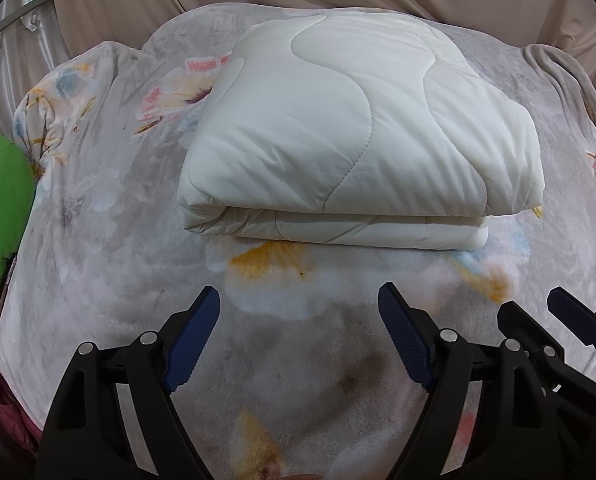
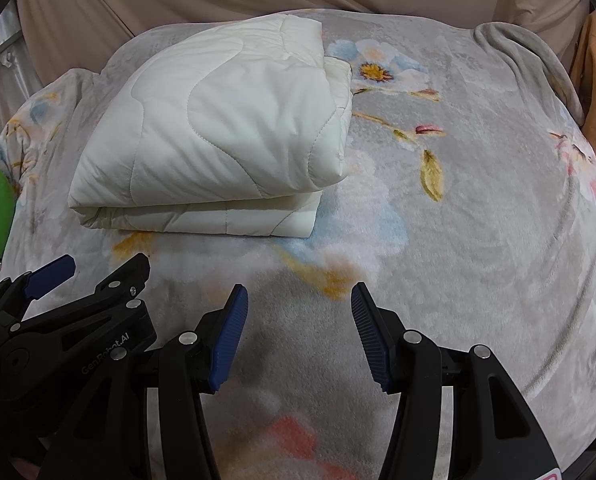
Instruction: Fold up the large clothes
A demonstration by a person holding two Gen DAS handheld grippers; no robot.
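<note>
Spread across the bed, a floral blanket [image 1: 98, 240] carries the folded quilt [image 1: 358, 140]. Left gripper [image 1: 298, 344] and right gripper [image 2: 298, 336] are held agape, empty. Folding is judged complete; only withdrawal is required.

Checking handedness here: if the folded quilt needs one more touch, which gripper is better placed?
Left, probably. The white quilt lies straight ahead of the left gripper; from the right gripper it sits off to the left.
</note>
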